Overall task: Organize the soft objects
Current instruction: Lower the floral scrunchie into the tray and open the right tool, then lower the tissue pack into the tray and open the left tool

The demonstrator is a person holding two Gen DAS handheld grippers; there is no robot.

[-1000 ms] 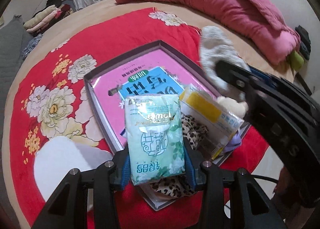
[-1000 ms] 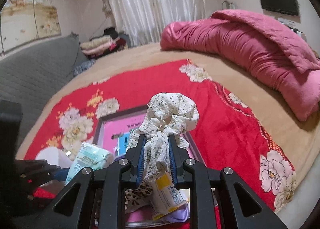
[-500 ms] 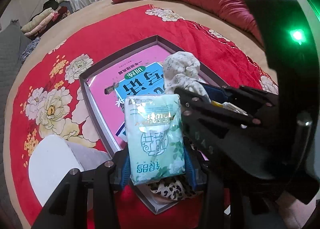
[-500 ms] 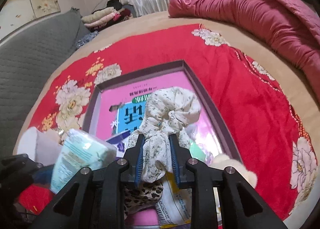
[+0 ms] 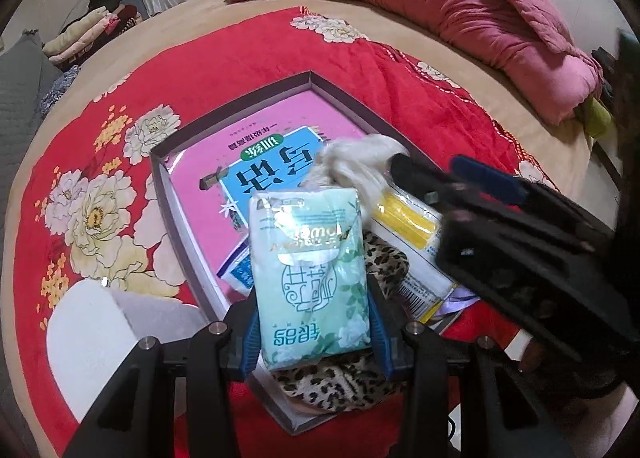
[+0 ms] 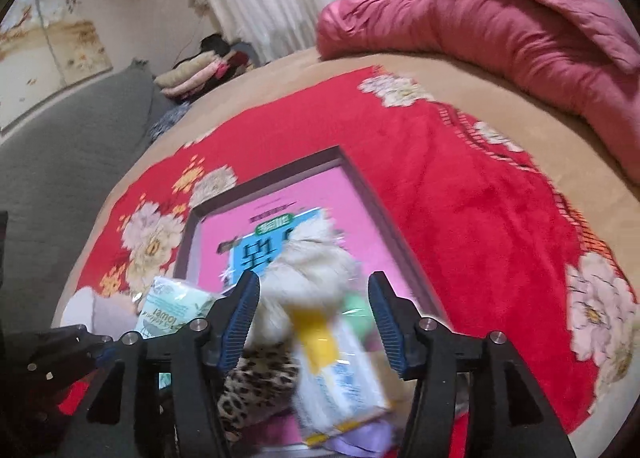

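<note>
One shallow box on the bed, soft things piled at its near end

The box point(image 5: 308, 79), pink-printed inside, lies on the red floral blanket point(image 5: 240, 46) and holds one cream floral scrunchie point(image 5: 360, 158), one leopard-print cloth point(image 5: 384, 258) and one clear packet with a yellow stripe point(image 5: 408, 218). The left tongs point(image 5: 314, 322) grip one green tissue pack point(image 5: 312, 258) over the box's near edge. The right tongs point(image 6: 314, 318) stand wide apart, holding nothing, above the scrunchie point(image 6: 308, 266) and the packet point(image 6: 336, 378); both are blurred there.
</note>
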